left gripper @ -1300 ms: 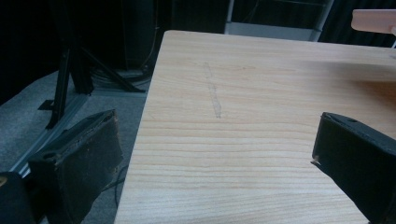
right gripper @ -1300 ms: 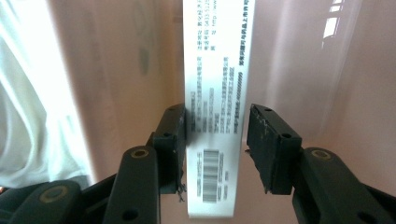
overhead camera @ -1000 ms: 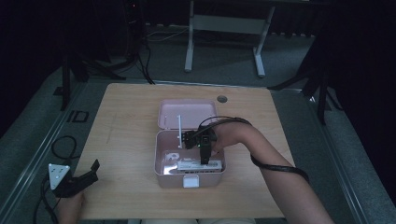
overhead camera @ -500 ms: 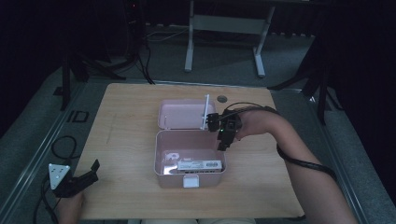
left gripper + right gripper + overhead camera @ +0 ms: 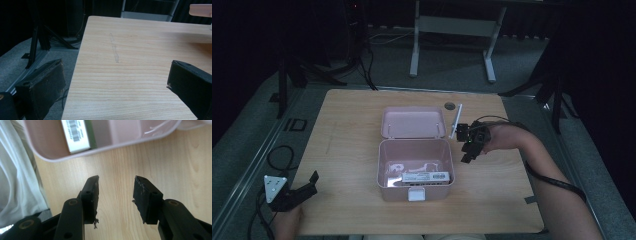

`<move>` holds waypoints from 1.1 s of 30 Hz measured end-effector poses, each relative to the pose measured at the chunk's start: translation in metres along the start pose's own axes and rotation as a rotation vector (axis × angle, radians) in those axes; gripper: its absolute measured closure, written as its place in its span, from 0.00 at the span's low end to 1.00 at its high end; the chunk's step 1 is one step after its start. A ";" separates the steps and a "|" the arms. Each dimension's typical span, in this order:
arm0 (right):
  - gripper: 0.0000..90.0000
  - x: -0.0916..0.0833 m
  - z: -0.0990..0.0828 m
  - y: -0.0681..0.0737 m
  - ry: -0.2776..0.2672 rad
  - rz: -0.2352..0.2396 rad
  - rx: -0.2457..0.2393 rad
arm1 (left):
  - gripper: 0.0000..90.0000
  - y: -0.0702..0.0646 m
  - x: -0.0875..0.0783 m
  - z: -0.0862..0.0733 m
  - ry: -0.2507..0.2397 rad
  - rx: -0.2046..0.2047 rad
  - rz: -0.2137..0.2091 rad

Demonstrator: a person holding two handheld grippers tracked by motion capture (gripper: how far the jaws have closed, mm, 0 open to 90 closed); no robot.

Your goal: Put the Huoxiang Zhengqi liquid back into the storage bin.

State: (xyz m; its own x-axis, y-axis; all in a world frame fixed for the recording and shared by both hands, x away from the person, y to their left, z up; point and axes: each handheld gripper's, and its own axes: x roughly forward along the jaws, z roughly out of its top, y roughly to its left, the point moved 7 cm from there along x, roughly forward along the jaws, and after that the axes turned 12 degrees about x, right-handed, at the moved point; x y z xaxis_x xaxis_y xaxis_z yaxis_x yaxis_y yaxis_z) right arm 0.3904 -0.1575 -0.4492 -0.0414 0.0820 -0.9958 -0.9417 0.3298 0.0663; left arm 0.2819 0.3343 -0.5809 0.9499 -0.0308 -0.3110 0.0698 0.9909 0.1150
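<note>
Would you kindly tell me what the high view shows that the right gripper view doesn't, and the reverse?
The high view alone takes in the box's raised lid, the left gripper by the table's near-left corner, and a white stick beside the lid. The right gripper view alone gives the barcode on the white packet and its own jaws, apart with nothing between them. Both share the open pink box, the packet inside, and the wooden table.

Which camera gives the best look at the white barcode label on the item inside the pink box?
The right gripper view: the barcode label sits close and its bars are readable, inside the pink box. The high view shows the label whole but small, its print illegible. The left gripper view looks across the bare table, catching a pink edge at the top right corner.
</note>
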 end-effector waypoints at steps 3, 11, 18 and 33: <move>0.61 0.023 -0.014 -0.013 -0.053 0.004 0.046 | 0.02 0.000 0.000 0.000 0.001 0.000 0.000; 0.61 0.060 -0.040 -0.029 -0.090 0.013 0.122 | 0.02 0.000 0.000 0.000 0.002 -0.001 0.001; 0.60 0.088 -0.057 -0.044 -0.200 -0.024 0.234 | 0.02 0.000 0.000 0.000 0.003 -0.003 0.001; 0.61 0.100 -0.104 -0.083 -0.728 -0.215 0.574 | 0.02 0.001 0.000 0.000 0.005 -0.005 0.001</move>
State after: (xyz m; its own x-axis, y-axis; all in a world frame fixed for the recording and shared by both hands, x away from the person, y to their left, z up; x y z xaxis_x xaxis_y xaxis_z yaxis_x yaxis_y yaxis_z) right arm 0.4292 -0.2745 -0.5607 0.5140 0.4675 -0.7192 -0.5893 0.8017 0.1000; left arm 0.2818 0.3350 -0.5811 0.9483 -0.0294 -0.3159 0.0674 0.9916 0.1102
